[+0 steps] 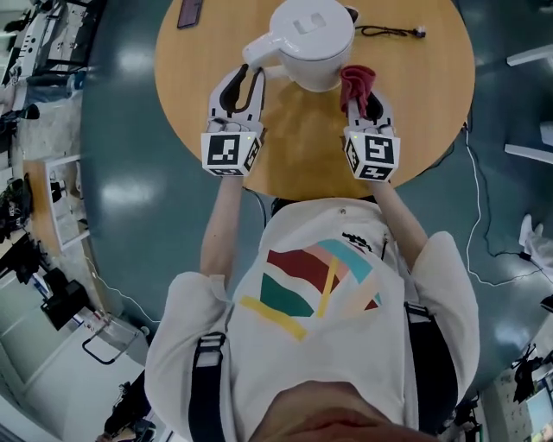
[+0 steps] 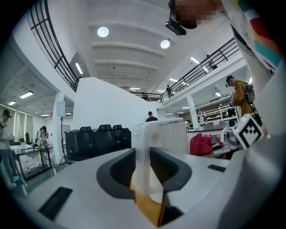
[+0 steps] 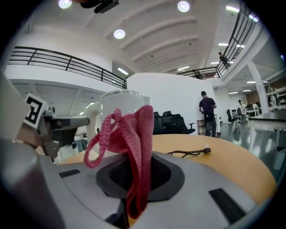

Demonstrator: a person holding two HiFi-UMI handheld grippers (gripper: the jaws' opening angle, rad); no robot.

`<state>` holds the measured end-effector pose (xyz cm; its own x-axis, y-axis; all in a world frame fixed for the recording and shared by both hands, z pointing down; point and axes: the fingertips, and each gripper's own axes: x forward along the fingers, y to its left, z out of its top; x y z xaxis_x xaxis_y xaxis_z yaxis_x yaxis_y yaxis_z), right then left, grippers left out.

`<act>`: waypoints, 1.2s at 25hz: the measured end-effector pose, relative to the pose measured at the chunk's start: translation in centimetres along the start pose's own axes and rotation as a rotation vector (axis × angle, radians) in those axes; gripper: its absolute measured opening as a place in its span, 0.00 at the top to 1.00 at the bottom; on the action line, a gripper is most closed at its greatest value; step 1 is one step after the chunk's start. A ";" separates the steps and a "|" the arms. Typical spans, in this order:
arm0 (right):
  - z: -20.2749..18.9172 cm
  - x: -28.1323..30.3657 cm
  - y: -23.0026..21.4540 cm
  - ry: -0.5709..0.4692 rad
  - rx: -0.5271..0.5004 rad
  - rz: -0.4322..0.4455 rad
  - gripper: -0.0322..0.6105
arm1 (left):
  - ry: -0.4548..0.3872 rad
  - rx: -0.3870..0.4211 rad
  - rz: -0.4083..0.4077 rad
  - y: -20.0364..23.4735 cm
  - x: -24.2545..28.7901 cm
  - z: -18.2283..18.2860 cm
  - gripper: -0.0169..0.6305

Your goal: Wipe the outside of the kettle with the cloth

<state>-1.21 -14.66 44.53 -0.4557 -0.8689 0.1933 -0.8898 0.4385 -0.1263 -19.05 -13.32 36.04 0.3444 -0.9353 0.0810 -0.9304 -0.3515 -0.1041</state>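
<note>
Round wooden table (image 1: 432, 104): dark phone (image 1: 189, 12) at far left rim, black cable (image 1: 389, 32) lying to the right behind white kettle (image 1: 313, 39), which stands at the far middle. Left gripper (image 1: 244, 78) clenched narrowly on kettle handle (image 1: 259, 47). Right gripper (image 1: 361, 102) clamped on red cloth (image 1: 357, 82), bunched just beside kettle's right wall; contact not discernible. Bare tabletop right of kettle and between grippers; table's near edge beneath both grippers' rear ends.
</note>
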 end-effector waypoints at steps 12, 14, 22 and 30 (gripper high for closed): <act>-4.1 3.2 10.2 0.053 -0.132 0.178 0.89 | -0.016 -0.079 0.023 -1.0 -1.1 0.6 0.75; -4.5 3.9 10.3 0.067 -0.137 0.172 0.89 | -0.017 -0.075 0.022 -1.2 -0.9 0.5 0.75; -4.5 4.9 10.7 0.071 -0.188 0.179 0.89 | -0.026 -0.060 0.029 -1.0 -0.6 0.4 0.75; -3.8 3.6 8.8 0.061 -0.223 0.172 0.89 | -0.014 -0.032 0.045 0.6 0.6 0.2 0.75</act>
<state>-10.76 -13.10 47.84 -0.5947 -0.7652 0.2464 -0.7800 0.6235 0.0537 -19.32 -14.10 35.83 0.3037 -0.9507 0.0625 -0.9484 -0.3079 -0.0758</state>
